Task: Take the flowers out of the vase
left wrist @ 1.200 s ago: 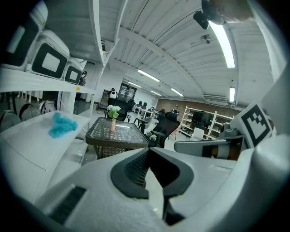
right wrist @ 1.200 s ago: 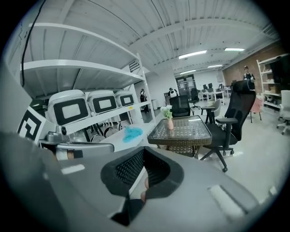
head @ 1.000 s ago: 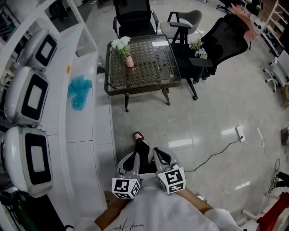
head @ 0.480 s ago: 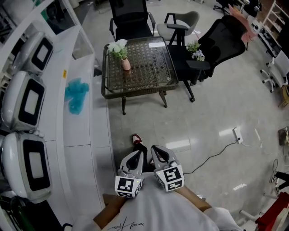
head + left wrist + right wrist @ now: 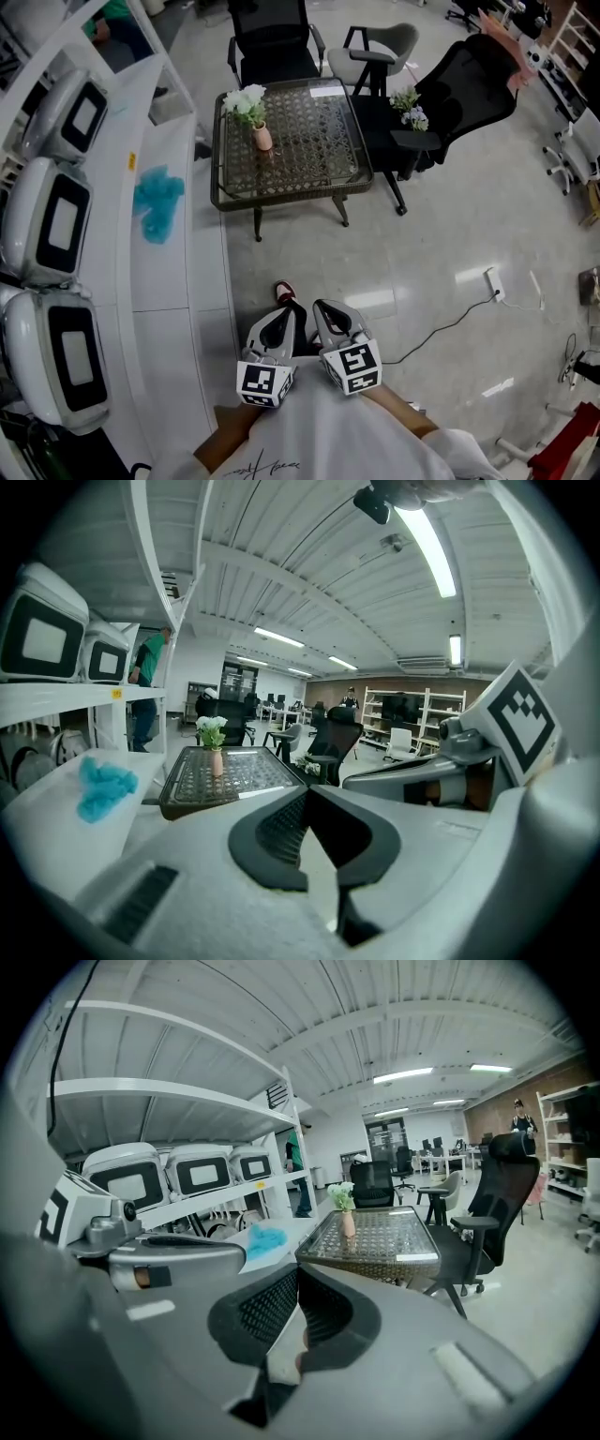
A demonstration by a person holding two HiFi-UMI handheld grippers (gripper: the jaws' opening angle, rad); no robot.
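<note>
Pale tiled office floor leads to a low dark glass-topped table (image 5: 309, 131), only slightly nearer than a second ago. White flowers (image 5: 246, 98) still stand in its small pink vase (image 5: 263, 138), well beyond the left gripper (image 5: 284, 321) and right gripper (image 5: 328, 317), both closed and empty, so the approach continues.

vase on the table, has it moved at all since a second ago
No. The vase with its flowers stands by the same far left corner of the table as before; only the view has shifted.

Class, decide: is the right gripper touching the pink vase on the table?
Apart. Head view shows the right gripper near the person, floor separating it from the vase.
</note>
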